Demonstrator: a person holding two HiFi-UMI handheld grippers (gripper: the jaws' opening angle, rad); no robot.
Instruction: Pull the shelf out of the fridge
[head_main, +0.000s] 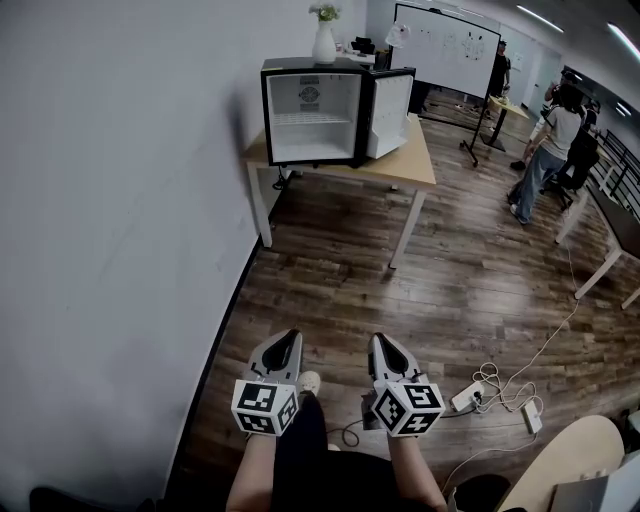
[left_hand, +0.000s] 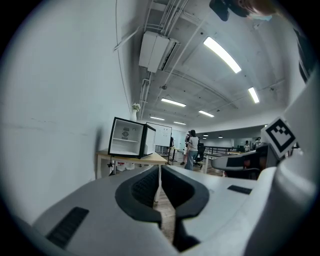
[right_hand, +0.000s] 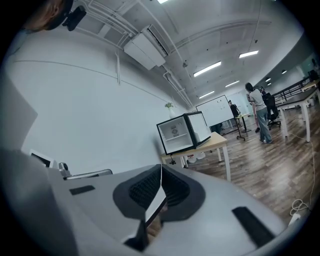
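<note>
Left tool (head_main: 291, 336) and right tool (head_main: 380, 339), both clenched on nothing, hang side by side above the wooden floor (head_main: 450, 290), well apart from the open fridge (head_main: 310, 66) at the counter's (head_main: 412, 168) wall-side edge, its white shelf (head_main: 313, 118) seated inside.

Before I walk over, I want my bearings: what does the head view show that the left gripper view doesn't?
Only the head view: the power strip and its looped cables. Only the left gripper view: the ceiling lights and the air conditioner. Both: the open fridge on the wooden table, the vase on top, and the whiteboard.
</note>
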